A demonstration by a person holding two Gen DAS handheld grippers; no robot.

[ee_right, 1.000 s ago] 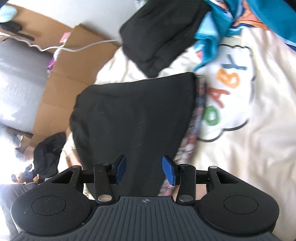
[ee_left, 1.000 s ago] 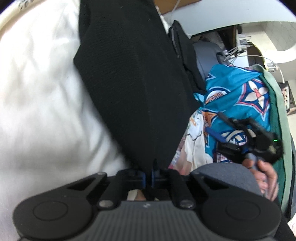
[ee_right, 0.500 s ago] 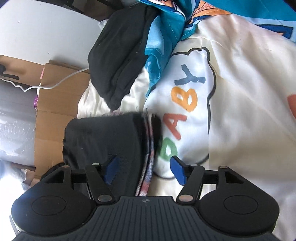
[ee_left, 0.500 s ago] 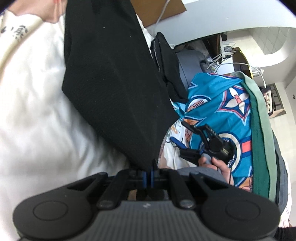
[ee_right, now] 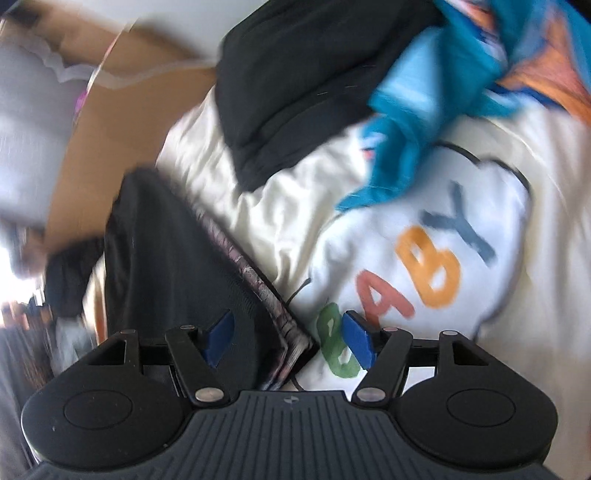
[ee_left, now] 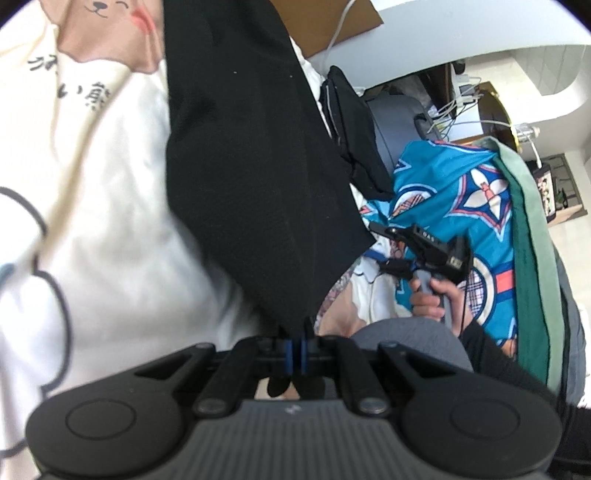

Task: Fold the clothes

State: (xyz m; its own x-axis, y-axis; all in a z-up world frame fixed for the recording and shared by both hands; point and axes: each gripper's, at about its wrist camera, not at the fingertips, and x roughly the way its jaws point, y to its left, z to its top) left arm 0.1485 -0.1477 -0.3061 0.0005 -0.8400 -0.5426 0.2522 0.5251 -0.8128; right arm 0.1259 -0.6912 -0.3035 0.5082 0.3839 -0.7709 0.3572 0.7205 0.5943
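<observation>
Mid-fold: left gripper (ee_left: 295, 350) fingers clamp the black garment (ee_left: 258, 184) corner; right gripper (ee_right: 288, 341), fingers wide and empty, likely needs the opposite edge next.

We read this as a lived-in home, probably a bedroom. A cream bedsheet (ee_right: 424, 206) with cartoon print and the letters "BABY" (ee_right: 413, 273) carries loose clothes (ee_left: 454, 199). Beside it we see flattened cardboard (ee_right: 122, 147), a white cable (ee_left: 340, 26), a cluttered desk (ee_left: 476, 103) with chargers, and a pale floor (ee_left: 569, 236).
</observation>
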